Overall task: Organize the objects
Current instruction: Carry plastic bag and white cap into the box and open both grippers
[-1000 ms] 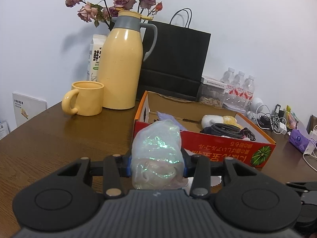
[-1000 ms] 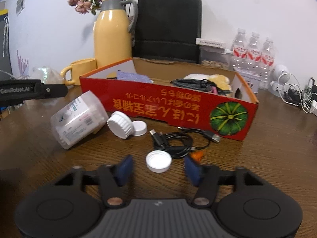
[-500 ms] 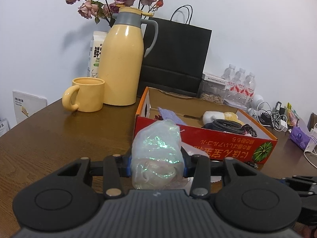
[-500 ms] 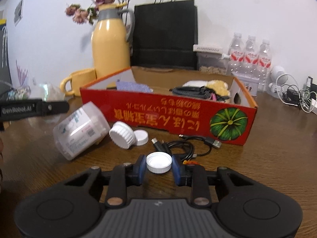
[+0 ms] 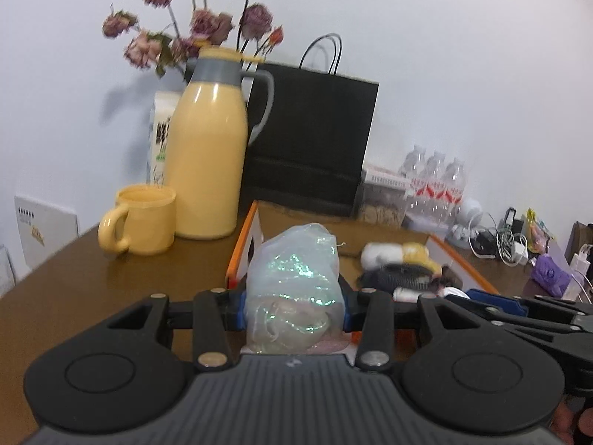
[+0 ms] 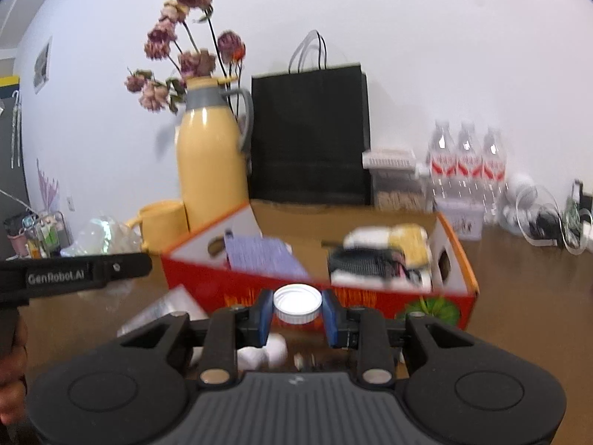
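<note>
Crinkly iridescent bag; ribbed round cap.

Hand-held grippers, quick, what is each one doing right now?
Left hand-held gripper: closed on a crinkled clear plastic bag.
Right hand-held gripper: closed on a white bottle cap.

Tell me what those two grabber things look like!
Both are black plastic. The left gripper and right gripper each have a ribbed dark grey body, two round black discs at the sides, silver rivets on the black link arms, and blue pads inside the fingers. Seen side-on, the left one reads "GenRobot.AI" in grey letters.
</note>
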